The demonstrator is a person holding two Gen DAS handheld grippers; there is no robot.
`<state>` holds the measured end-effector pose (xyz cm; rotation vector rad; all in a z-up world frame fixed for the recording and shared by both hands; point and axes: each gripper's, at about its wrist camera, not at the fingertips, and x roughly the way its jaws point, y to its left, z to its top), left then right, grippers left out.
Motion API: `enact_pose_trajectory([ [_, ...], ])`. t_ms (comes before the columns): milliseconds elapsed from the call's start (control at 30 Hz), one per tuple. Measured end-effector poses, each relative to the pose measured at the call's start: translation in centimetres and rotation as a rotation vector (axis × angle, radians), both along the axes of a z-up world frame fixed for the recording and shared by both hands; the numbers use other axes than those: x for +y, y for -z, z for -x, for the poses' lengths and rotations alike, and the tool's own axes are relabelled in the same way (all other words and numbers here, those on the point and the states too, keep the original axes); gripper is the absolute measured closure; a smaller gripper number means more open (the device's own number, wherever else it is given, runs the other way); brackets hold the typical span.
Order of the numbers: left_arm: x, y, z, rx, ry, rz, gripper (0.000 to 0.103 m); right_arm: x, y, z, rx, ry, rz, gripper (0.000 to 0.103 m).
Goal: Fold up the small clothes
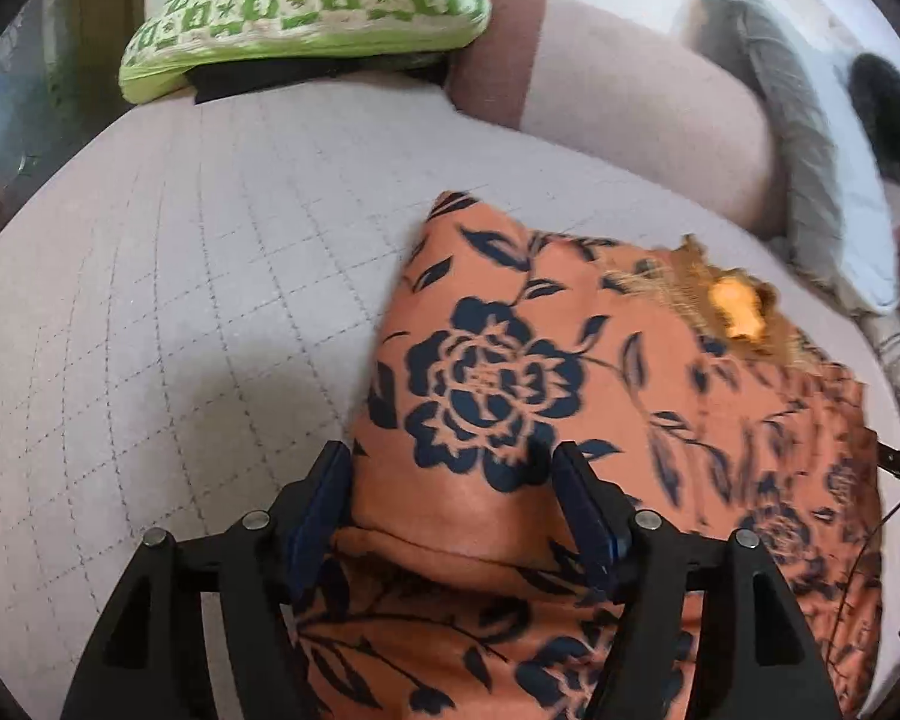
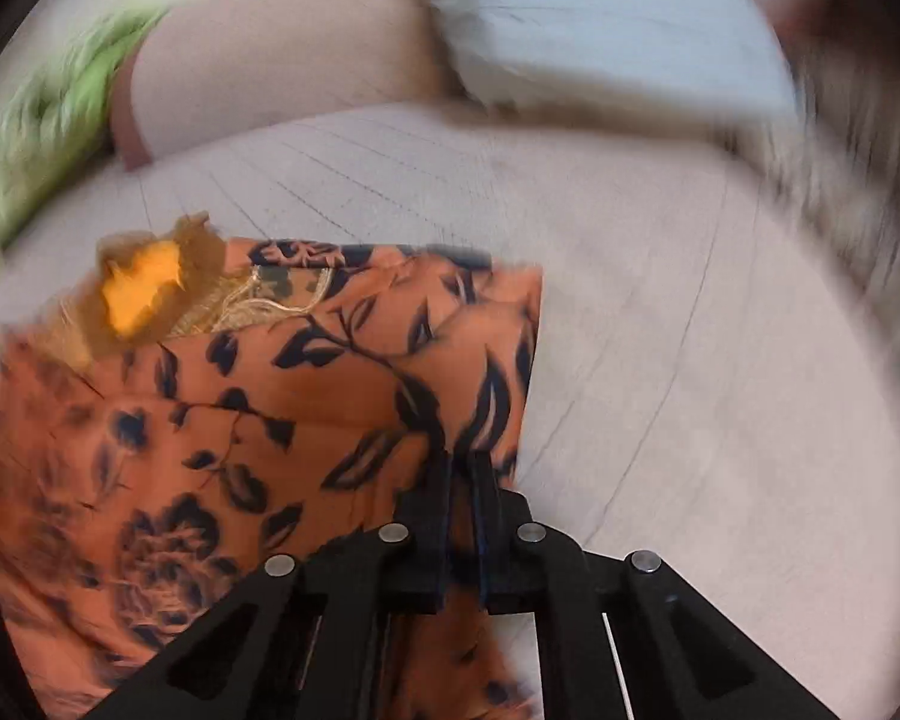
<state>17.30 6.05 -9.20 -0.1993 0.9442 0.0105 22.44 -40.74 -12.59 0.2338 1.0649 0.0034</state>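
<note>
An orange garment (image 1: pixel 576 360) printed with dark navy flowers and leaves lies on a pale quilted bed (image 1: pixel 168 312), folded into a roughly rectangular shape with a fold edge running across it near the left tongs (image 1: pixel 450 498). A patch of golden-brown embroidered trim with a bright yellow spot (image 1: pixel 738 306) sits at the garment's far edge, toward its right side in the left wrist view and toward its left side in the right wrist view. The left tongs stand wide open over the near part of the garment, their blue-padded fingers (image 1: pixel 324 504) spread apart with orange cloth showing between them; whether the pads touch the fabric cannot be told. The right tongs (image 2: pixel 465 480) are closed on the garment's right edge, a thin strip of the orange cloth pinched between the two dark fingers, just beside the bare bed surface. The right wrist view is heavily blurred. At the far side of the bed, a green and cream patterned cushion (image 1: pixel 312 12) rests on something black, beside a beige bolster (image 1: pixel 624 114), and farther right lies a grey and white pillow (image 1: pixel 810 180). A dark cable shows at the right edge of the left wrist view, near the garment.
</note>
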Motion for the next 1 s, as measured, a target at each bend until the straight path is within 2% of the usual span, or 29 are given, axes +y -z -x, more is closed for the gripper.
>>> enact_pose_trajectory([
  [67, 0.1, -0.4, 0.3, -0.016, 0.018, 0.002, 0.032, -1.4, -1.0, 1.2, -0.037, 0.027, -0.098, 0.07],
  [100, 0.2, -0.6, 0.6, -0.028, 0.027, 0.007, 0.032, -2.0, -1.3, 1.5, -0.039, 0.039, -0.135, 0.04],
  [133, 0.3, -0.6, 0.7, -0.039, 0.033, 0.01, 0.03, -2.4, -1.6, 1.8, -0.035, 0.049, -0.162, 0.027],
  [333, 0.1, 0.3, 1.2, -0.056, 0.07, 0.0, 0.028, -0.5, -4.7, 2.2, -0.127, -0.007, -0.102, 0.027],
  [433, 0.3, 0.2, 1.2, -0.058, 0.066, 0.017, 0.028, 1.2, -4.7, 1.9, -0.132, -0.037, -0.026, 0.028],
  [500, 0.4, 0.2, 1.2, -0.061, 0.061, 0.03, 0.028, 1.7, -3.4, 1.5, -0.079, -0.044, -0.004, 0.029],
  [567, 0.4, 0.2, 1.2, -0.062, 0.055, 0.03, 0.026, 2.5, -1.7, 1.1, -0.035, -0.077, 0.008, 0.041],
  [600, 0.3, 0.2, 1.2, -0.063, 0.054, 0.026, 0.026, 3.1, -1.0, 1.0, -0.021, -0.101, 0.031, 0.061],
  [633, 0.3, 0.3, 1.1, -0.063, 0.054, 0.021, 0.025, 3.5, -0.6, 0.9, -0.009, -0.116, 0.061, 0.07],
  [767, -0.2, 0.6, 0.8, -0.06, 0.053, -0.007, 0.023, 5.5, 0.1, 1.2, 0.001, -0.18, 0.197, 0.079],
  [833, -0.4, 0.6, 0.8, -0.062, 0.056, -0.025, 0.023, 6.3, -0.2, 1.1, 0.005, -0.212, 0.242, 0.091],
  [933, -0.4, 0.6, 0.8, -0.063, 0.056, -0.027, 0.023, 7.1, -1.5, 1.3, -0.021, -0.227, 0.303, 0.095],
  [1000, -0.3, 0.4, 0.9, -0.069, 0.053, -0.014, 0.023, 7.8, -3.1, 1.6, -0.09, -0.23, 0.37, 0.095],
])
